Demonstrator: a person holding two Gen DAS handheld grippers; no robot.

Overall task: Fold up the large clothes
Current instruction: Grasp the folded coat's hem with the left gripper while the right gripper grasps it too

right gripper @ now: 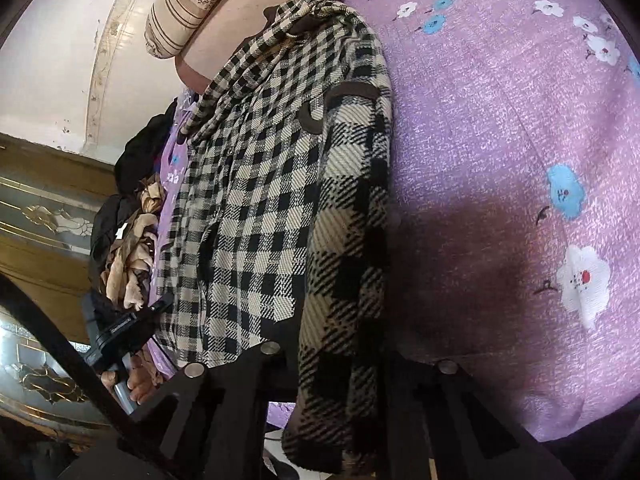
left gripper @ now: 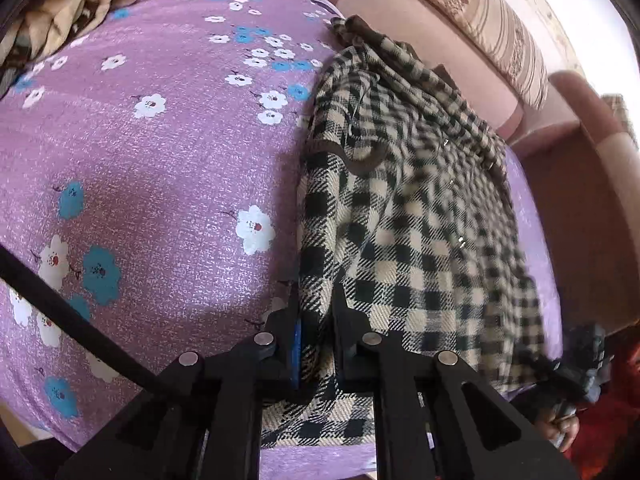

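Hiding both grippers' pads: checked shirt [left gripper: 400, 248]

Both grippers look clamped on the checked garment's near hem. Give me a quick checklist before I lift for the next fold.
1. Left gripper shut on the checked garment: ok.
2. Right gripper shut on its hem: ok.
3. Garment flat on the purple floral sheet: not ok, collar end bunched.
4. Striped cushion apart from the garment: ok.
5. Crumpled beige cloth off the garment: ok.
6. Layers caught in each grip: cannot tell.

Black-and-cream checked shirt [left gripper: 400, 216], purple bedsheet [left gripper: 168, 160] with white and blue flowers
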